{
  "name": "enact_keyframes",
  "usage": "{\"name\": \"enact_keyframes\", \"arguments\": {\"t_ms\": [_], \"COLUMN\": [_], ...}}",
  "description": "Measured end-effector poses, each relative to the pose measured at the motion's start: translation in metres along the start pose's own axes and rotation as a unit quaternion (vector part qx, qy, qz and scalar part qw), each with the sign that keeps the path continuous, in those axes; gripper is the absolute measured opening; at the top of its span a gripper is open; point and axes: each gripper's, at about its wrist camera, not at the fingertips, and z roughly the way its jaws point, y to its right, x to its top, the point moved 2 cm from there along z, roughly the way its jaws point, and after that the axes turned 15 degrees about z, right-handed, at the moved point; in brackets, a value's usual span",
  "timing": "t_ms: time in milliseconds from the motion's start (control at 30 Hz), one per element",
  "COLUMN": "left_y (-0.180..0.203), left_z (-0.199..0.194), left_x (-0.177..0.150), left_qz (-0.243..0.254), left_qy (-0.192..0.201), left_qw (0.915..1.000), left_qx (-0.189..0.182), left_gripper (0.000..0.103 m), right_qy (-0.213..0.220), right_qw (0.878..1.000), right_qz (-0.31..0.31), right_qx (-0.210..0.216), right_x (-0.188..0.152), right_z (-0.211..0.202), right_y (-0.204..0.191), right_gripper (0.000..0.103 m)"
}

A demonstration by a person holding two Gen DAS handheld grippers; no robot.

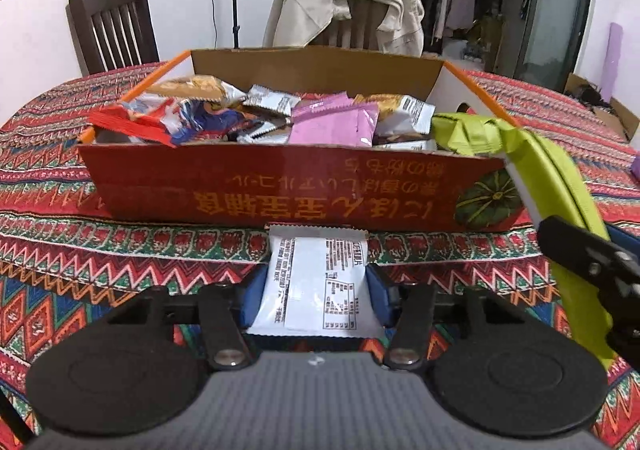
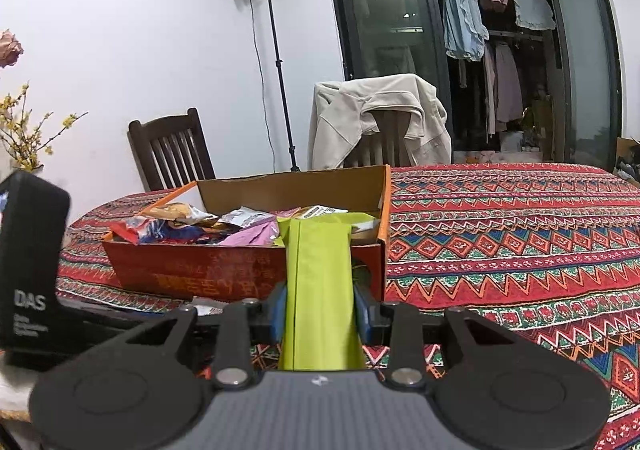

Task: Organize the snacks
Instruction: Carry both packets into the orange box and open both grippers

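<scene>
Hand-held grippers tilt down, left pinching white packet, right apparently green pouch.

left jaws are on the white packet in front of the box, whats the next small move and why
Probably lift the white packet off the tablecloth and carry it over the box wall. The left gripper looks shut on it, with both pads at its sides, and it lies just short of the box where the other snacks sit. The right gripper holds the green packet near the box's right end, so keep left of it.
</scene>
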Motion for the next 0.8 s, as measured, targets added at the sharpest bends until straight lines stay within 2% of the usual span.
{"name": "enact_keyframes", "arguments": {"t_ms": [233, 467, 600, 800], "left_y": [-0.009, -0.029, -0.043, -0.065], "left_z": [-0.036, -0.078, -0.081, -0.061], "left_x": [0.0, 0.026, 0.049, 0.083], "left_qz": [0.004, 0.001, -0.007, -0.016], "left_qy": [0.038, 0.114, 0.138, 0.143], "left_qw": [0.9991, 0.9931, 0.9904, 0.9893], "left_qx": [-0.019, -0.025, -0.013, 0.021], "left_gripper": [0.054, 0.054, 0.054, 0.054], "right_qy": [0.016, 0.034, 0.044, 0.051], "right_qw": [1.0, 0.999, 0.998, 0.998], "right_qz": [-0.001, -0.017, -0.029, -0.021], "right_qx": [0.015, 0.025, 0.018, 0.012], "right_x": [0.0, 0.017, 0.042, 0.087], "right_z": [-0.01, -0.021, -0.015, 0.016], "right_y": [-0.006, -0.026, -0.041, -0.054], "right_gripper": [0.033, 0.033, 0.033, 0.033]}}
